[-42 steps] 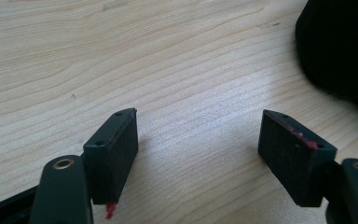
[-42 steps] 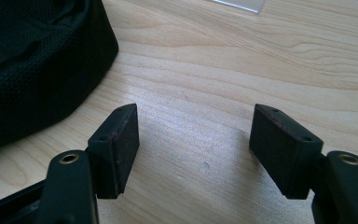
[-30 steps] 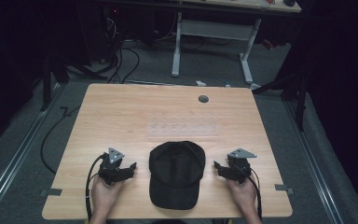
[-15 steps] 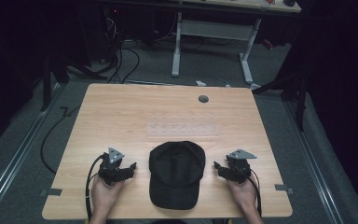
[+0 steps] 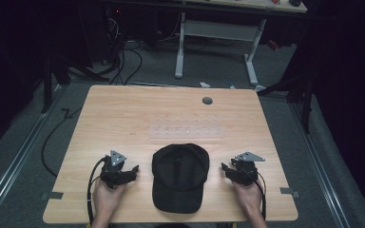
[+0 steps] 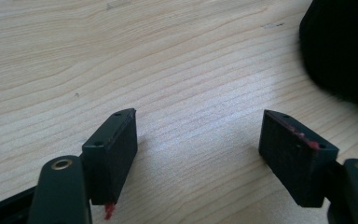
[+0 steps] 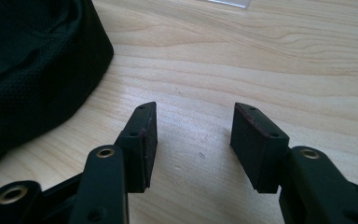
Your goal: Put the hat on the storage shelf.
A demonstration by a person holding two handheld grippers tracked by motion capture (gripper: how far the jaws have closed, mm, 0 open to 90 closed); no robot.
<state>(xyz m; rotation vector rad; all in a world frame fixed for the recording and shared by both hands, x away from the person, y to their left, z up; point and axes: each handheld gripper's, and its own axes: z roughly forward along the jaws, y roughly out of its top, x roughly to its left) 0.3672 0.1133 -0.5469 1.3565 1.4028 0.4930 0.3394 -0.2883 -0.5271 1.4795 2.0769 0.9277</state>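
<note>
A black baseball cap [image 5: 179, 175] lies on the wooden table [image 5: 123, 118], its brim toward the near edge. My left gripper [image 5: 132, 170] rests on the table just left of the cap, open, with bare wood between its jaws [image 6: 198, 135]. The cap's dark edge [image 6: 342, 46] shows at the upper right of the left gripper view. My right gripper [image 5: 224, 169] rests just right of the cap, open and holding nothing [image 7: 193, 126]. The cap's mesh fabric [image 7: 32, 60] takes up the upper left of the right gripper view. Neither gripper touches the cap.
A clear plastic strip [image 5: 187, 131] lies flat on the table beyond the cap. A small grey round grommet [image 5: 207, 100] sits near the far edge. Beyond the table stand a white desk frame [image 5: 216, 42] and cables on the floor [image 5: 123, 61].
</note>
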